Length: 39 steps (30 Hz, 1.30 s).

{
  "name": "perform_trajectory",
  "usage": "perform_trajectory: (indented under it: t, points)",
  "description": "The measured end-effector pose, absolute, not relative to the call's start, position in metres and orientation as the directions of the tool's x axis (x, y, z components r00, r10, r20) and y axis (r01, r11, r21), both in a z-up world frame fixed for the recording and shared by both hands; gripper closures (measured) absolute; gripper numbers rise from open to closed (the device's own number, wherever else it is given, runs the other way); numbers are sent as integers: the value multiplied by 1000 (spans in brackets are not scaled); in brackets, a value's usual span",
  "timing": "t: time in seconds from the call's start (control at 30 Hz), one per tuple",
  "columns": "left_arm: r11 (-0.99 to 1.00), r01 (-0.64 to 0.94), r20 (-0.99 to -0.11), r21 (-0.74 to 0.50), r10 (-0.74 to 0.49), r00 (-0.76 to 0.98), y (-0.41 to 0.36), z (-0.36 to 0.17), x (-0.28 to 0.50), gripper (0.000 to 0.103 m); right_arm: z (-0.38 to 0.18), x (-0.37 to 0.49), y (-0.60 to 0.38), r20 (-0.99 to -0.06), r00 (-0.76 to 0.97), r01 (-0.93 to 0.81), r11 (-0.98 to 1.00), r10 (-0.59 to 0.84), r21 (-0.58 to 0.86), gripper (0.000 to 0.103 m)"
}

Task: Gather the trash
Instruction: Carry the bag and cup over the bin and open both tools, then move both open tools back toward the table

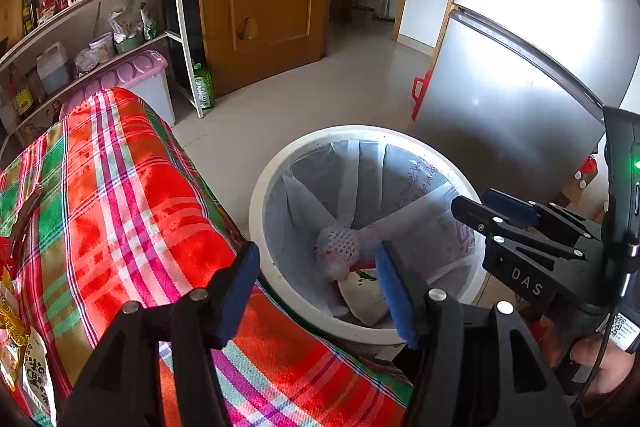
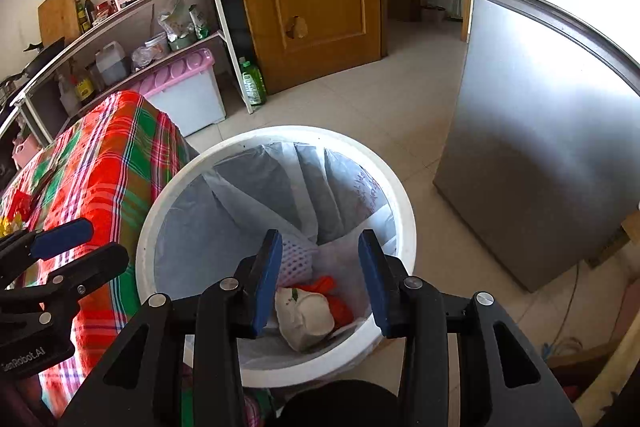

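Note:
A white round trash bin [image 1: 360, 133] [image 2: 280, 133] with a pale liner bag stands on the floor beside the table. At its bottom lie a white foam net [image 1: 340, 247] [image 2: 296, 259], a crumpled white wrapper [image 1: 364, 297] [image 2: 306, 319] and an orange scrap [image 2: 340, 303]. My left gripper [image 1: 316, 259] [image 2: 102, 243] is open above the bin's left rim and the table's edge, nothing between its blue pads. My right gripper [image 2: 320, 243] [image 1: 474, 201] hangs open over the bin's mouth, also empty. A hand holds its handle at the lower right of the left wrist view.
The table under a red and green plaid cloth [image 1: 120, 187] [image 2: 104, 167] touches the bin's left side; snack packets [image 1: 16, 327] lie on it. A grey fridge [image 1: 520, 87] stands right of the bin. Behind are a shelf, a purple-lidded box [image 1: 140, 71], a green bottle [image 1: 204, 87] and a wooden door.

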<state>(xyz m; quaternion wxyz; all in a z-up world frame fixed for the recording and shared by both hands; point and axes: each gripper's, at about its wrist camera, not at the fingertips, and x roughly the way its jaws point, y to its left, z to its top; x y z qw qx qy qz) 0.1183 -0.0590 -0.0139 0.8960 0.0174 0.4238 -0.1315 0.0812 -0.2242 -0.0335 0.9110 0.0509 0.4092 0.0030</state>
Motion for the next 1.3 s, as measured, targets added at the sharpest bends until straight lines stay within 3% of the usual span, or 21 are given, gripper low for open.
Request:
perform_trajectory:
  t: [0.47, 0.63, 0.83, 1.3]
  points:
    - [984, 158, -705, -78, -167, 689, -11, 16, 82, 36, -2, 51, -186, -677, 731, -44, 996, 86, 79, 62]
    - [990, 119, -684, -79, -140, 716, 13, 23, 65, 33, 5, 42, -165, -663, 738, -95, 992, 129, 87, 51]
    - [995, 43, -671, -85, -89, 737, 52, 28, 43, 30, 10, 38, -134, -651, 736, -158, 982, 186, 102, 50]
    - [964, -255, -689, -75, 135, 712, 177, 12, -12, 26, 6, 35, -27, -658, 630, -410, 896, 412, 168, 49]
